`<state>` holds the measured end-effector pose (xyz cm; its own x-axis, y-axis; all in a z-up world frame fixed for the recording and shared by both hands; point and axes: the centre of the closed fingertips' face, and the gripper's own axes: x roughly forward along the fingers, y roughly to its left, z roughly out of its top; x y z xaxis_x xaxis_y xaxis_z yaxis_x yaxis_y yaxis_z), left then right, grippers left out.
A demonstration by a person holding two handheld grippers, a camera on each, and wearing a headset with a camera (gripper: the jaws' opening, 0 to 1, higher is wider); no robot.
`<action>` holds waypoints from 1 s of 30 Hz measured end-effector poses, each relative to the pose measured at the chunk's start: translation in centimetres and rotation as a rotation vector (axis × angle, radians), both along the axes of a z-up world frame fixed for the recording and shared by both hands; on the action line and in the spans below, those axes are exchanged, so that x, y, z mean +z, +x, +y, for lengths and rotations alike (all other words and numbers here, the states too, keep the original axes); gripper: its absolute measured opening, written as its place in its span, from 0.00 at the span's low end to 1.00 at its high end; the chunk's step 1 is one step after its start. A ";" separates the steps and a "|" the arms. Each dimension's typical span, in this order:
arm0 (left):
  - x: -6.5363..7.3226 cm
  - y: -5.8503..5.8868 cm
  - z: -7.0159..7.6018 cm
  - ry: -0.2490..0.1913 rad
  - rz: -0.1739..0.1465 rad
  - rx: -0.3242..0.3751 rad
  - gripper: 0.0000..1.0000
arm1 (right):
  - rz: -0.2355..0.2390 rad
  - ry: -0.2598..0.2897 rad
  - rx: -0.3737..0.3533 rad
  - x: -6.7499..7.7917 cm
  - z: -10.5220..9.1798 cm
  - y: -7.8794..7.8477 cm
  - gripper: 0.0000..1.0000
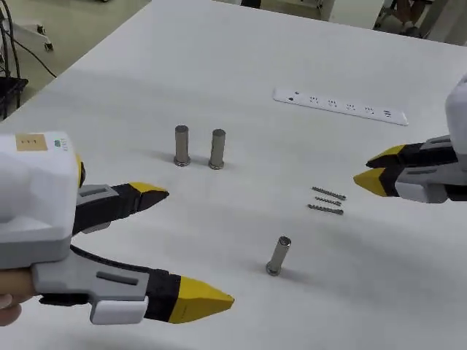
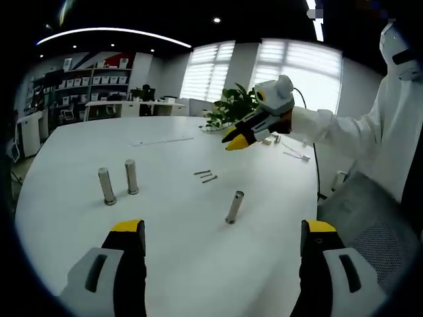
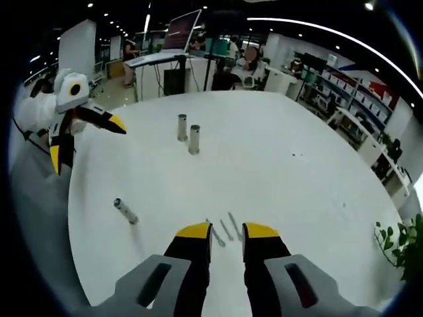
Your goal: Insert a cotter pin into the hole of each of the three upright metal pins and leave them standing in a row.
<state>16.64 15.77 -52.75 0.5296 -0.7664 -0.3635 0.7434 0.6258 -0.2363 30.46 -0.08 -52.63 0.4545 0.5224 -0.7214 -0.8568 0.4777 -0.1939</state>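
Holds right gripper barely parted, left gripper wide open, both empty; risks flicking thin cotter pins away, or toppling that seemingly tilted metal pin.

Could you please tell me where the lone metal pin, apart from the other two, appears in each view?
Head view: the lone metal pin, lower centre.
Left gripper view: the pin, just right of centre.
Right gripper view: the pin, left of centre.
Shared landmark: the three cotter pins lying nearby.
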 end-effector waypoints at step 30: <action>1.1 1.4 0.8 -0.072 0.001 0.089 0.92 | 0.127 -0.263 0.254 -7.9 0.5 1.7 0.00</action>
<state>18.00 16.58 -51.66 0.5964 -0.7403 -0.3102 0.6851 0.6709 -0.2839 32.13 0.38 -60.49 0.2326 0.3965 -0.8881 -0.9666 0.1954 -0.1659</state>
